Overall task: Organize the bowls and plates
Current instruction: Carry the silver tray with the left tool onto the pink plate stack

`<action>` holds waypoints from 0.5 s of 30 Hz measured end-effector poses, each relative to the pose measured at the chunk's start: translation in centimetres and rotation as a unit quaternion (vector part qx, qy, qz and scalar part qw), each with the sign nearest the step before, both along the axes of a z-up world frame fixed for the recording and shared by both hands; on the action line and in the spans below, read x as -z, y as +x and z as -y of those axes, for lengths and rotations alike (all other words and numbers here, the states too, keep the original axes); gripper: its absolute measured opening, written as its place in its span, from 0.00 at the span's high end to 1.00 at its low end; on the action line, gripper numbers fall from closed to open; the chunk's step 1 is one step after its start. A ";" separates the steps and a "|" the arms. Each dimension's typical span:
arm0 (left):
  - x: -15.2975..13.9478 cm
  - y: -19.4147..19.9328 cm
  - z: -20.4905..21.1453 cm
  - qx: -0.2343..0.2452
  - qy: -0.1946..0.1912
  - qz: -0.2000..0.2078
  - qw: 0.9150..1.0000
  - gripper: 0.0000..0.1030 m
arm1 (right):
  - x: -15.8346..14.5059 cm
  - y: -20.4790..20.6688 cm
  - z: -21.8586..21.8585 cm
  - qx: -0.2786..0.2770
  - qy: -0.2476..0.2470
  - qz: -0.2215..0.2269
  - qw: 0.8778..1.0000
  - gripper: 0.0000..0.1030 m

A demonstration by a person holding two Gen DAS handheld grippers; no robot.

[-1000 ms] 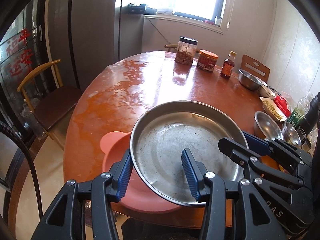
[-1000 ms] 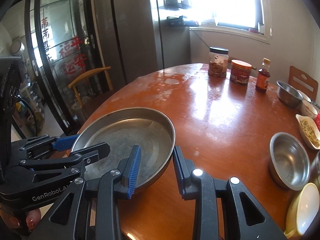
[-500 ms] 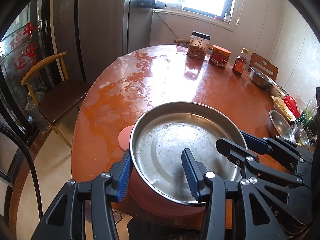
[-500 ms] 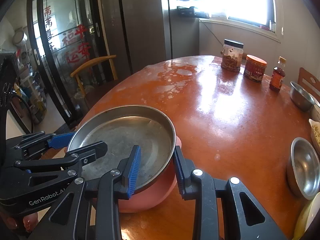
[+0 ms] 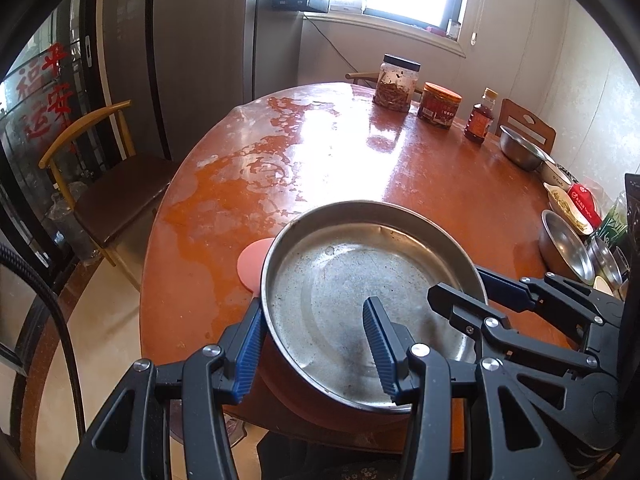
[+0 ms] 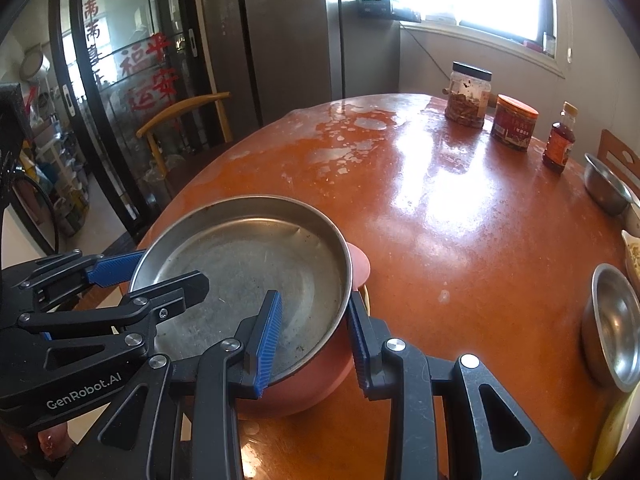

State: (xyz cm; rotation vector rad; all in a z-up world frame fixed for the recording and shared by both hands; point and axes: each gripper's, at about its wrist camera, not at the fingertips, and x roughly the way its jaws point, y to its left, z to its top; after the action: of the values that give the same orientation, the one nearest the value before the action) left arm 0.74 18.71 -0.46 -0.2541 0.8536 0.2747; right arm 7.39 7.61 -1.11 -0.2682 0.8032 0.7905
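Note:
A wide steel pan [image 5: 352, 280] sits in a pink bowl [image 5: 250, 266] at the near edge of the round red table [image 5: 360, 152]. My left gripper [image 5: 312, 348] straddles the pan's near-left rim, one finger inside and one outside, jaws apart. My right gripper [image 6: 312, 340] straddles the pan's [image 6: 248, 264] right rim over the pink bowl [image 6: 320, 376] the same way. I cannot tell if the pads press the rim. Pan and bowl appear lifted off the table.
Two jars [image 5: 400, 82] and a brown bottle [image 5: 479, 118] stand at the far edge. Steel bowls [image 6: 612, 320] and small dishes [image 5: 568, 204] line the right side. A wooden chair [image 5: 104, 184] stands left of the table.
Both grippers rose and pulled back with the pan and pink bowl. The table now looks farther below, and less of the pink bowl shows under the pan.

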 end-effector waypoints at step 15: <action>0.1 -0.1 -0.2 -0.001 -0.001 -0.007 1.000 0.52 | 0.9 -0.4 -0.3 -0.001 -0.012 -0.003 1.000 0.66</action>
State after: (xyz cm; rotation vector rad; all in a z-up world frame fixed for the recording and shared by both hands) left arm 0.66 18.87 -0.59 -0.2551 0.8676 0.2773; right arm 7.04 7.88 -1.97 -0.2877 0.8180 0.7846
